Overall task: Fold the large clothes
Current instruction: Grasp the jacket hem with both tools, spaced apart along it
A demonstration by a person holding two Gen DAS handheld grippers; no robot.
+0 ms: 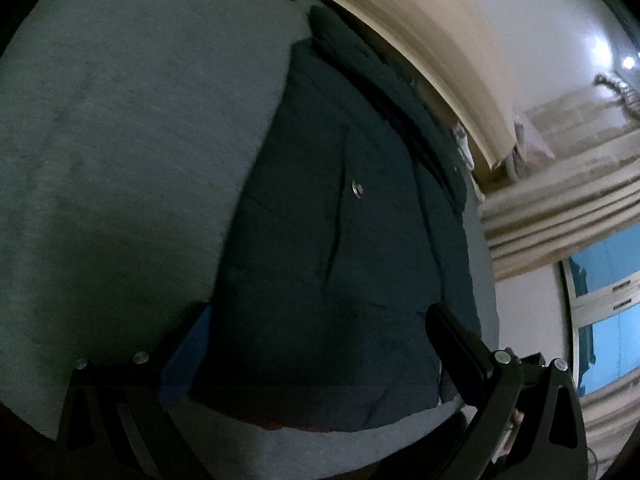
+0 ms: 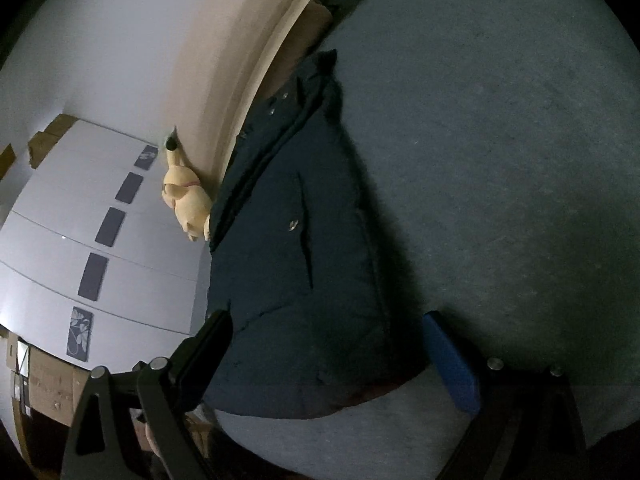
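A dark navy padded jacket (image 1: 344,248) lies lengthwise on a grey bed cover (image 1: 120,140), with a metal snap button (image 1: 357,189) on its front. It also shows in the right wrist view (image 2: 296,264). My left gripper (image 1: 320,320) is open, its fingers on either side of the jacket's near hem, just above it. My right gripper (image 2: 328,328) is open too, spread across the same hem. Neither holds cloth.
A beige headboard (image 1: 420,40) runs along the jacket's far side. A yellow plush toy (image 2: 186,200) sits by it. White wardrobe doors (image 2: 80,220) and cardboard boxes (image 2: 44,384) stand beyond. Curtains (image 1: 560,208) and a window (image 1: 608,320) are at the right.
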